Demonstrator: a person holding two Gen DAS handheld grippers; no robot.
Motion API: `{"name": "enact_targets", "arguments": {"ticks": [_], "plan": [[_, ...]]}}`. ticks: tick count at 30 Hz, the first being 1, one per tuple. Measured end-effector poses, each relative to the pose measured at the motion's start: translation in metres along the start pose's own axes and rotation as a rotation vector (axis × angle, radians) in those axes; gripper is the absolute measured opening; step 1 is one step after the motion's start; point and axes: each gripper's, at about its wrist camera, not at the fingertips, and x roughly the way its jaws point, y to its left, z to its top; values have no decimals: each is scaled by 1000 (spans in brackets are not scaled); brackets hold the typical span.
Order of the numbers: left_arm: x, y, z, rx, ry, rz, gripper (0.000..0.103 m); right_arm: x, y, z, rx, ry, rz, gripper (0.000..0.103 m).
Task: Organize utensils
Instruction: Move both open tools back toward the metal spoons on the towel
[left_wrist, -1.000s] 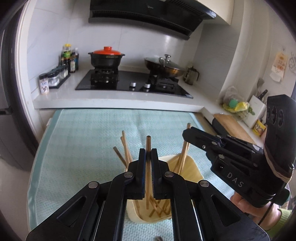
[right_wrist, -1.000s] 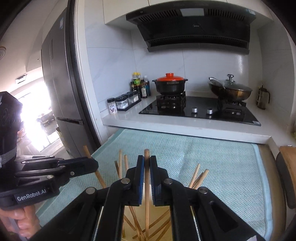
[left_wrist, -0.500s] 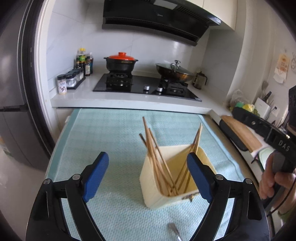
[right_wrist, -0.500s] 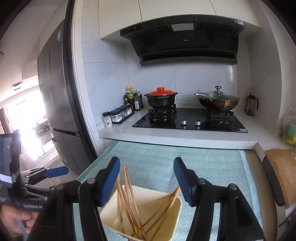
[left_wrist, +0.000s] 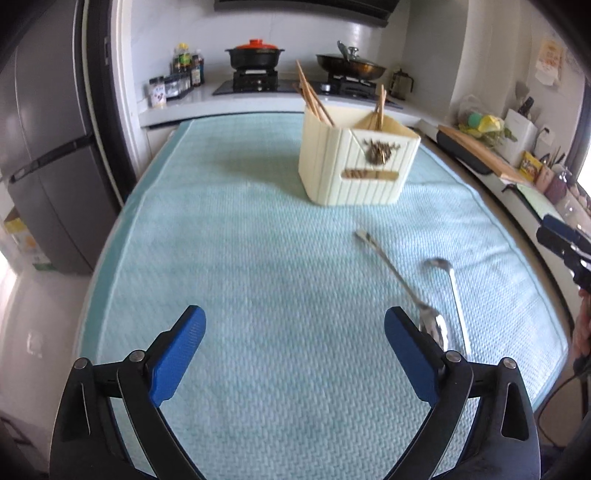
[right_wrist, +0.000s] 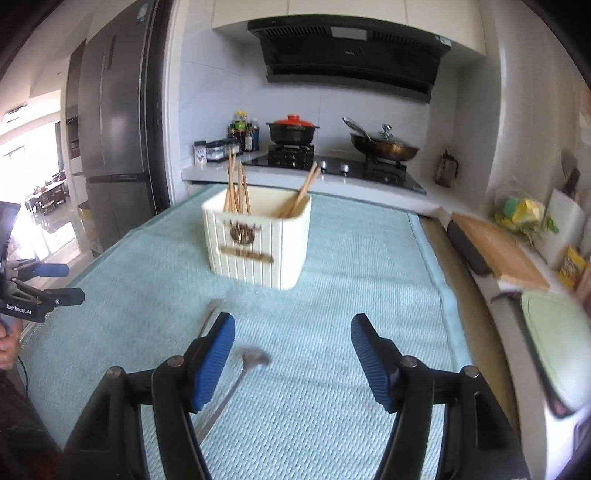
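A cream utensil holder (left_wrist: 354, 162) stands on the light-blue mat (left_wrist: 258, 266) with several wooden chopsticks (left_wrist: 314, 98) upright in it; it also shows in the right wrist view (right_wrist: 258, 243), chopsticks (right_wrist: 236, 188) inside. Two metal spoons lie on the mat in front of it: one spoon (left_wrist: 397, 280) angled, another spoon (left_wrist: 452, 288) to its right. In the right wrist view a spoon (right_wrist: 240, 373) lies just beside my left pad. My left gripper (left_wrist: 293, 354) is open and empty, low over the mat. My right gripper (right_wrist: 293, 363) is open and empty.
A stove with a red-lidded pot (left_wrist: 255, 55) and a wok (left_wrist: 351, 66) stands behind the mat. A fridge (left_wrist: 48, 155) is at the left. A cutting board (right_wrist: 495, 251) and counter clutter lie to the right of the mat.
Both grippers let go of chopsticks into the holder, opened, and pulled back and down. The holder is now farther away and the two spoons have come into view.
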Motion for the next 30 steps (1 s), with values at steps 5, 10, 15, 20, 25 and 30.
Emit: {"name": "enact_targets", "arguments": {"ticks": [5,10,15,20,25,30], "plan": [[26,-8,-35,-44,46,23,98,8,1,-68,115,109,-64,67],[46,-8,-47,-43,79,33,98,15,0,-97,117,172,-77,67],[57,-10,-51,-41,103,44,98,23,-5,-103,148,185,-85,67],[59,-13,-55,-14,101,72,98,29,-4,-106,149,195,-84,67],[61,-16,-57,7,110,86,101,35,-7,-116,187,217,-65,67],[62,-16,-57,13,114,86,102,39,-4,-117,179,225,-65,67]]}}
